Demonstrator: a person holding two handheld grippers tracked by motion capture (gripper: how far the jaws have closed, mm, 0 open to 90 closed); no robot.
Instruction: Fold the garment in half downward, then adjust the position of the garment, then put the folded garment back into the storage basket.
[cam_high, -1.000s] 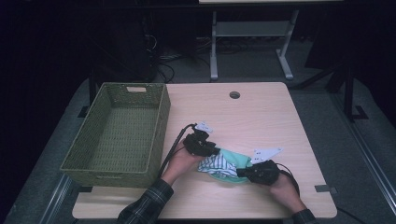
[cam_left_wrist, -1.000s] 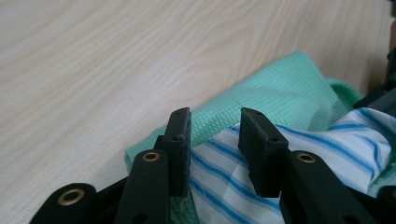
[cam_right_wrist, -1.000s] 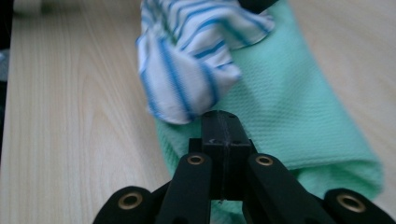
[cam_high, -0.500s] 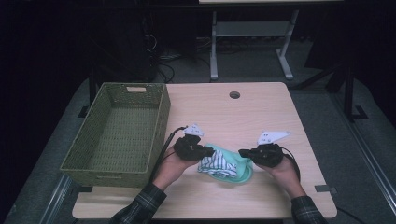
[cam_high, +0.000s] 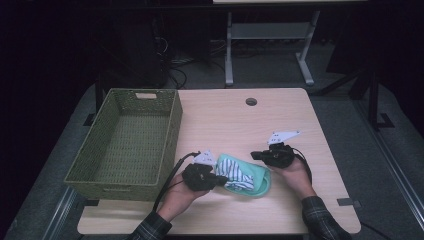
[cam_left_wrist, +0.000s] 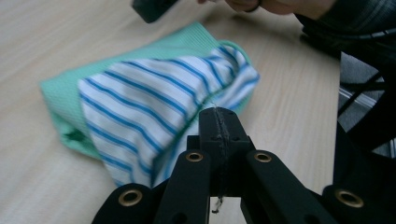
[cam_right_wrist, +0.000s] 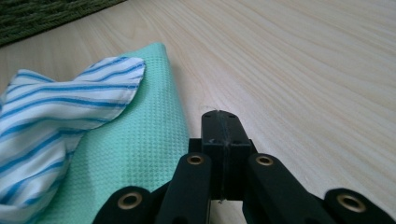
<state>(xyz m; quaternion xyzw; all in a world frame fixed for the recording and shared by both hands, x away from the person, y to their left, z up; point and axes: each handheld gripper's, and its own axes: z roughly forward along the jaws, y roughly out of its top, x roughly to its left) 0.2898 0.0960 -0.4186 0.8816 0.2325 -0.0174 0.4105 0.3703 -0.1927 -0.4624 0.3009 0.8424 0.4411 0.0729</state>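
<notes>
At the far left of the table (cam_high: 300, 115) stands a green woven basket (cam_high: 127, 145) with nothing in it. Just to its right the left tongs (cam_high: 220, 180) lie low at the near edge of a small folded bundle. In the left gripper view (cam_left_wrist: 219, 122) their black jaws stand pressed together, with what looks like a thread of fabric caught in the seam. They have just been closing, and whether they hold any cloth the pictures do not settle, since the striped edge lies right against the tip.

The bundle itself sits near the front middle of the table — a mint-green cloth (cam_high: 257, 182) underneath and a blue-striped white cloth (cam_high: 235, 175) folded on top of it, its corner puckered up towards the left tongs.

To the right, the right tongs (cam_high: 256, 155) have drawn back from where they were a second ago: then they lay over the bundle, now they hover just off its far right edge with bare wood under them. Seen from the right gripper view (cam_right_wrist: 219, 126), their jaws are shut on nothing.

My reading is that the fold is done and the right hand has let go. The left hand looks set to carry or drag the bundle towards the basket — a pinch that thin could slip, or lift the striped cloth alone.
</notes>
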